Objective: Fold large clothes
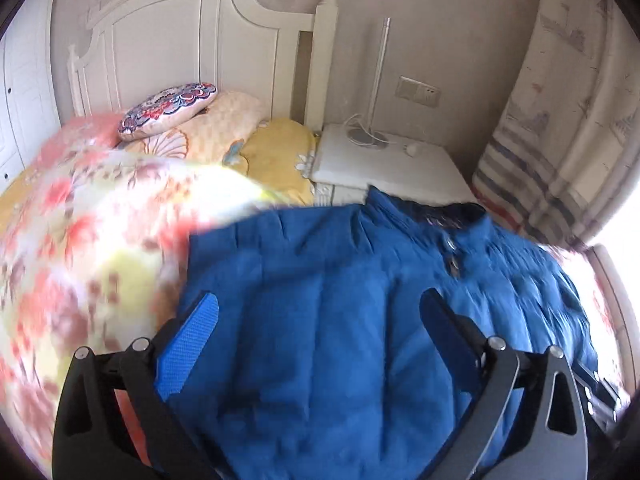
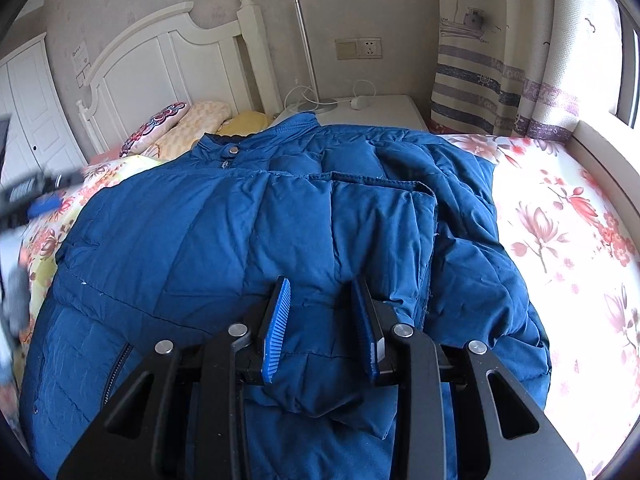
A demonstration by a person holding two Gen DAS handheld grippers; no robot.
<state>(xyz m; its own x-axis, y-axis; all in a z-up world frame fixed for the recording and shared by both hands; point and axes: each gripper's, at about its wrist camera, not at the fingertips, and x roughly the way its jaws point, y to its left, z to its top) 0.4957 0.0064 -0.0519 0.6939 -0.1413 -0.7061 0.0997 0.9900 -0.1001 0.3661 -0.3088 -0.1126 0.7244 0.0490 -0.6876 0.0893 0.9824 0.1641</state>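
Observation:
A blue quilted down jacket [image 2: 224,232] lies spread on the bed, collar [image 2: 228,148] toward the headboard. One sleeve [image 2: 380,220] is folded across its front. My right gripper [image 2: 320,292] is low over the jacket's near end, with a thick fold of the sleeve fabric pinched between its blue pads. My left gripper [image 1: 320,304] hangs above the jacket's [image 1: 320,280] left half with its jaws wide apart and nothing between them. It also shows as a blur at the left edge of the right wrist view, the left gripper [image 2: 40,204] off the jacket's side.
The jacket rests on a floral quilt [image 2: 560,220] that covers the bed. Pillows [image 1: 172,108] lie by the white headboard [image 1: 180,40]. A white nightstand [image 1: 384,160] with a thin lamp [image 1: 378,80] stands beyond the bed. A curtain [image 2: 500,60] and a window ledge [image 2: 600,148] run along the right.

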